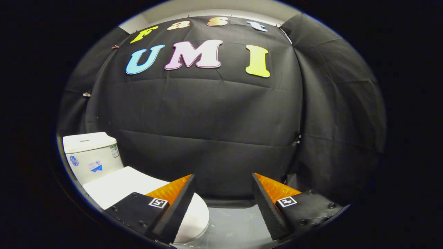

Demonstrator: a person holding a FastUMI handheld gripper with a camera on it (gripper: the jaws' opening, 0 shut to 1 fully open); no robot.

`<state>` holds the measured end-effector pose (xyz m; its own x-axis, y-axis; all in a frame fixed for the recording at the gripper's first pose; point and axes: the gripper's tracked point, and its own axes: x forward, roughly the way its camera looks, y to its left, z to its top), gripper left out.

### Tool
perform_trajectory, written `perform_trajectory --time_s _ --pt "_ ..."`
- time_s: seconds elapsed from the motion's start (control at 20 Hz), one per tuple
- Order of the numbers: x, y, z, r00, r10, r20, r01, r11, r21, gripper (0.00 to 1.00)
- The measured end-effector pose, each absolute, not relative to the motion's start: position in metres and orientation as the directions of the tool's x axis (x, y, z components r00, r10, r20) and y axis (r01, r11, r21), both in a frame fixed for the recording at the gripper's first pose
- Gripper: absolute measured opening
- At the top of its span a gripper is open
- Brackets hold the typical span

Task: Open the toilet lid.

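Your gripper [223,180] holds its fingers wide apart, with nothing between them. The toilet lid [128,185] lies closed, partly behind your left finger. The stickers on the tank [90,155] are too small to read.

The camera rode on the tongs [222,197] and looked forward along their two spread fingers toward the black cloth wall [211,131] beyond them. It sat above the floor [235,224], close to a toilet [114,183] that lay ahead of the left finger, its lid [121,185] down.
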<state>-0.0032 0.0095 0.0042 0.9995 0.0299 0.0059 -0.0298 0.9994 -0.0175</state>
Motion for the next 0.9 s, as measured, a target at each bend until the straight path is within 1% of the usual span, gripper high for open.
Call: perform_trajectory --time_s 0.15,0.6,0.75,0.9 --pt "-0.004 0.012 0.010 0.999 0.036 0.013 -0.036 0.999 -0.012 0.98" --pt "-0.011 0.030 0.064 0.993 0.085 0.085 -0.084 0.996 -0.015 0.98" --pt "-0.020 0.036 0.072 0.992 0.095 0.087 -0.094 0.996 -0.012 0.98" --pt "-0.031 0.046 0.071 0.992 0.098 0.076 -0.102 0.994 0.047 0.98"
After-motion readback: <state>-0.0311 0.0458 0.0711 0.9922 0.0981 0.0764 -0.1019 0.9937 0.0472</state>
